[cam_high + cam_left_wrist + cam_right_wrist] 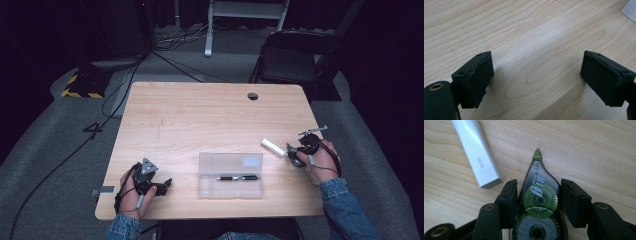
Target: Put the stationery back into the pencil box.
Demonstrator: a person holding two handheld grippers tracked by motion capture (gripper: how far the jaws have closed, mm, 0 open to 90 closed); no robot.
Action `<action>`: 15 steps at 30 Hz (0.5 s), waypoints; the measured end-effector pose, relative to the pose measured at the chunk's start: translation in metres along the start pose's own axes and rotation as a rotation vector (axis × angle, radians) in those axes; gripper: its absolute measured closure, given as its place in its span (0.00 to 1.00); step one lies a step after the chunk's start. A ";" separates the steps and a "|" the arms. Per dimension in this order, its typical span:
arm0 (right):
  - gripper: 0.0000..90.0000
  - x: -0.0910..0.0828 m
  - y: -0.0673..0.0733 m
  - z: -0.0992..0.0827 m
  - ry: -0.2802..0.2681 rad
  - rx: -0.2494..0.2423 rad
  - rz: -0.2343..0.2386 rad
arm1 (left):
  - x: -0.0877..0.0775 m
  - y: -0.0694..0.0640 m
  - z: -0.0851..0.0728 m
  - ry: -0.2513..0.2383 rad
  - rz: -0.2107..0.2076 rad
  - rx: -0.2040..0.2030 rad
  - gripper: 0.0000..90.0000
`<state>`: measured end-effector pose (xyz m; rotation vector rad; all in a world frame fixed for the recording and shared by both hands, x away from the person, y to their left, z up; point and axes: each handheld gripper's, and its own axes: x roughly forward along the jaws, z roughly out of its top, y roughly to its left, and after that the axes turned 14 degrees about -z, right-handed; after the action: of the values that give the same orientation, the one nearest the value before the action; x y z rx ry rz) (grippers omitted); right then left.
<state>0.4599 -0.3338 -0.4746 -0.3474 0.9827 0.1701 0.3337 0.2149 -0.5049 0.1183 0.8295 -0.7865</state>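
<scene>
**Correction tape roller between the right jaws, glue stick close by**

The right gripper [537, 195] has its jaws around a correction tape roller [539, 202] lying flat on the wooden table [200, 120], near the right edge. Both pads sit against or just beside the roller's clear casing; whether they press on it I cannot tell. The roller's green tip points away from the gripper. Just beside its left jaw, in the right gripper view, lies a white glue stick [475, 152], slanted, its cap end nearest the jaw but apart from the roller.

The left gripper [536, 75] rests near the table's front left corner, jaws wide with only bare wood between them.

Between the two hands lies a clear plastic pencil case [231, 175] with a dark pen [237, 177] inside. A black folding chair [295, 55] stands beyond the far edge.
</scene>
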 end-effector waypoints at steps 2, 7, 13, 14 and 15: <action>0.58 0.000 0.000 0.000 -0.002 -0.006 0.004 | 0.000 0.000 0.000 0.000 0.000 0.000 0.13; 0.58 0.000 -0.001 0.000 -0.001 -0.012 0.007 | 0.000 0.000 0.000 0.000 0.000 0.000 0.13; 0.59 -0.001 -0.002 0.000 -0.002 -0.001 0.021 | 0.000 0.000 0.000 0.000 0.000 0.000 0.13; 0.59 -0.001 -0.002 0.000 -0.002 -0.001 0.021 | 0.000 0.000 0.000 0.000 0.000 0.000 0.13; 0.59 -0.003 -0.003 0.001 -0.002 0.005 0.029 | 0.000 0.000 0.000 0.000 0.000 0.000 0.13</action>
<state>0.4598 -0.3361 -0.4713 -0.3286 0.9867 0.1940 0.3337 0.2149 -0.5049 0.1184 0.8296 -0.7866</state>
